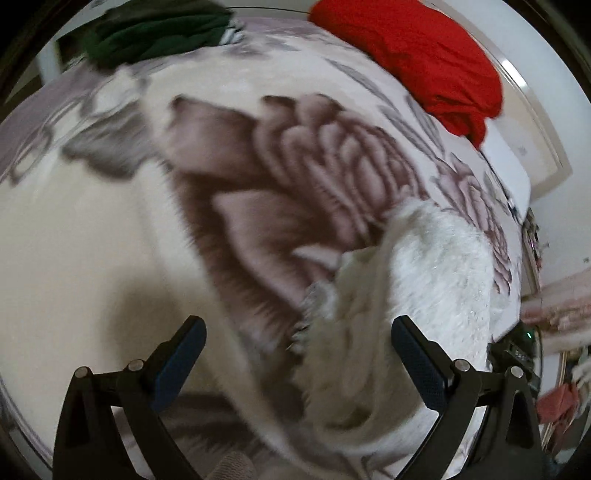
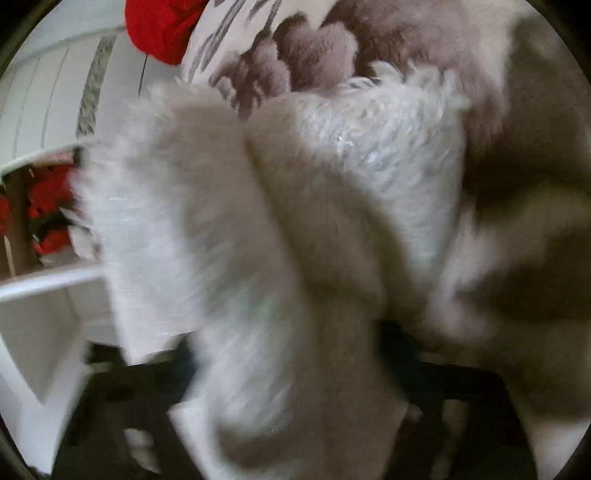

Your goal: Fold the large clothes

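Note:
A white fluffy garment (image 1: 424, 280) lies bunched on a bed blanket (image 1: 110, 221) printed with big brown-mauve flowers. My left gripper (image 1: 297, 354) is open above the blanket, its blue-padded fingers (image 1: 177, 362) spread wide, with the garment's near edge between them and to the right. In the right wrist view the same white garment (image 2: 258, 240) fills the frame, draped over my right gripper (image 2: 295, 350). Its fingers are almost fully hidden under the fabric and the picture is blurred.
A red garment (image 1: 417, 55) lies at the bed's far right corner, also in the right wrist view (image 2: 159, 26). A dark green garment (image 1: 155, 29) lies at the far left. The bed's right edge drops to white furniture (image 2: 44, 295) and clutter.

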Tool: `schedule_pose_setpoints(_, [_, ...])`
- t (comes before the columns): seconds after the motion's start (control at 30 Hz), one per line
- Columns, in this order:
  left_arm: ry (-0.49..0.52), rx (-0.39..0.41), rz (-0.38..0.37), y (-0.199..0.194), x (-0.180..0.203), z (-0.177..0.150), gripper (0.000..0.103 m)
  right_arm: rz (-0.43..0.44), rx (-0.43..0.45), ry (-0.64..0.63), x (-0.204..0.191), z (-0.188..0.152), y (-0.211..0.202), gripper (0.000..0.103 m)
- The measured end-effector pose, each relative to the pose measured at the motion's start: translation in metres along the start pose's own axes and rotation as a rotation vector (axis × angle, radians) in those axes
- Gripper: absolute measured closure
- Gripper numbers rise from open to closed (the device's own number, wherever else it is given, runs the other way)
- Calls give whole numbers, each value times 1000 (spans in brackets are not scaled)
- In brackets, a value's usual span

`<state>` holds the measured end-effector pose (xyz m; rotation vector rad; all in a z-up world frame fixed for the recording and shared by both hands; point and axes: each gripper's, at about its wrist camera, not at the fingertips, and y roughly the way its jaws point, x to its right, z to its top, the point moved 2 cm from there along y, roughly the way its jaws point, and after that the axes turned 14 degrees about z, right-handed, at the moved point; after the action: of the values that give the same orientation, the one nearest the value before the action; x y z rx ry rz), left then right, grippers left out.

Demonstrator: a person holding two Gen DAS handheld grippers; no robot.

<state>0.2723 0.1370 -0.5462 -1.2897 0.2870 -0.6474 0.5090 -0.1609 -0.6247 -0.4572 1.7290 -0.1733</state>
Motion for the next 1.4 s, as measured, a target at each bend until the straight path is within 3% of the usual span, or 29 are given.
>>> schedule_pose_setpoints(0.17, [-38,15,50,-23,-28,-14,1,239,276,277,9,-70,-38,69])
schedule_pose_setpoints(0.3, [-39,35,51,-50,-42,-20,1,448,399,488,13,-176,-44,70])
schedule_pose_setpoints(0.4, [5,29,58,-59,-44,-29,1,486,408,631,30,-248,-31,71])
schedule_pose_setpoints(0.47, [55,18,67,-57,-38,-38,1,405,380,669,47,-265,-26,71])
schedule_pose_setpoints(0.63, [183,31,110,-50,-12,-66,1,91,221,538,63,-244,-63,58])
schedule_pose_setpoints(0.7, [220,37,99,-42,3,-78,0,-32,197,392,39,-226,-94,47])
schedule_pose_setpoints(0.8, [223,67,98,-37,14,-84,0,-189,186,175,-10,-195,-132,41])
schedule_pose_setpoints(0.87, [215,72,92,-36,18,-82,0,-216,165,21,-48,-166,-136,38])
schedule_pose_setpoints(0.93, [213,80,95,-37,20,-80,0,-214,105,-107,-74,-140,-119,37])
schedule_pose_setpoints(1.0, [217,86,105,-38,21,-79,0,-202,13,-220,-103,-107,-73,31])
schedule_pose_setpoints(1.07, [216,88,110,-39,21,-80,0,-227,-65,-261,-105,-89,-36,29])
schedule_pose_setpoints(1.13, [208,83,127,-40,19,-81,0,-268,-200,-222,-89,-65,11,29])
schedule_pose_setpoints(1.17, [201,78,133,-41,19,-81,0,-274,-232,-220,-85,-69,19,30])
schedule_pose_setpoints(1.2, [189,70,135,-42,18,-81,1,-291,-239,-237,-86,-70,25,43])
schedule_pose_setpoints(1.23, [178,67,127,-44,17,-81,1,-309,-225,-246,-87,-71,29,61])
schedule_pose_setpoints(1.27, [172,66,115,-46,18,-82,1,-287,-229,-219,-89,-75,28,86])
schedule_pose_setpoints(1.4, [212,83,99,-54,36,-90,0,-270,-93,-257,-140,-97,-18,88])
